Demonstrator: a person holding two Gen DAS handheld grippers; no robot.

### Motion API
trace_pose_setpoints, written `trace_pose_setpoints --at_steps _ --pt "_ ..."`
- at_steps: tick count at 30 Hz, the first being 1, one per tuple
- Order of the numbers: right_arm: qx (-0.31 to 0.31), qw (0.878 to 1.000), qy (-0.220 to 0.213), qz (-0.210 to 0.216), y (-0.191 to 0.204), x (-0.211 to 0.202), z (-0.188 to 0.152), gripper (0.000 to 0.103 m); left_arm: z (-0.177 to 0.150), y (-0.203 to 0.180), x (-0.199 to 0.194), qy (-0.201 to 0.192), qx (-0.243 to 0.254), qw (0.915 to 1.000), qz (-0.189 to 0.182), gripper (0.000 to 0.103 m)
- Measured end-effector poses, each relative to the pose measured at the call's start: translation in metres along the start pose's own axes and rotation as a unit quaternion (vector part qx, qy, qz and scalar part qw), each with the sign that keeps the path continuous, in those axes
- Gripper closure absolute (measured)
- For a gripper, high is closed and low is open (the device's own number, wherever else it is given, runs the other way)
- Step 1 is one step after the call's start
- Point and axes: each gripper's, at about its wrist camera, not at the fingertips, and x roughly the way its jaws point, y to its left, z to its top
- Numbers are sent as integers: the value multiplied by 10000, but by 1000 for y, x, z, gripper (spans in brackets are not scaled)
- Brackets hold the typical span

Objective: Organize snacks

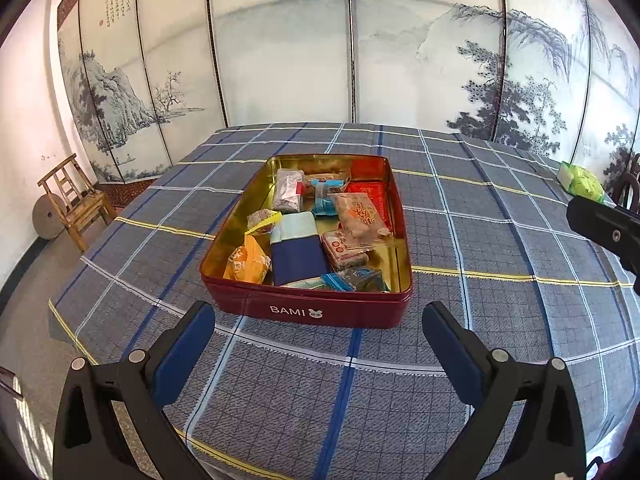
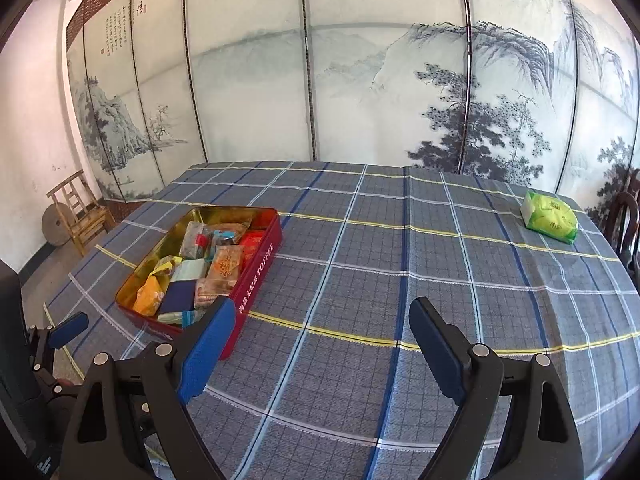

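A red tin [image 1: 308, 309] with a gold inside lies in the middle of the checked tablecloth, filled with several wrapped snacks [image 1: 298, 256]. My left gripper [image 1: 319, 316] hangs open just in front of the tin's near wall, nothing between its blue pads. In the right wrist view the same tin [image 2: 256, 280] lies to the left, and my right gripper [image 2: 322, 316] is open over bare cloth beside it, empty. A green snack pack [image 2: 551, 217] lies alone at the table's far right, also visible as the green pack [image 1: 582, 182] in the left wrist view.
The tablecloth [image 2: 400, 280] covers a wide table. A painted folding screen [image 1: 320, 60] stands behind it. A wooden chair [image 1: 76, 204] and a round stone are on the floor at left. A dark chair back [image 2: 626, 220] rises at the far right edge.
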Motion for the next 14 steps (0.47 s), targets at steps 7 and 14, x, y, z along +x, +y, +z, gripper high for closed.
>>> trace_pose_setpoints --at_steps 7,14 --pt "36 10000 26 57 -4 2 -2 14 -2 2 0 13 -119 9996 268 0" --pt "36 10000 47 71 -5 2 -4 14 -4 2 -3 -33 -79 9994 345 0"
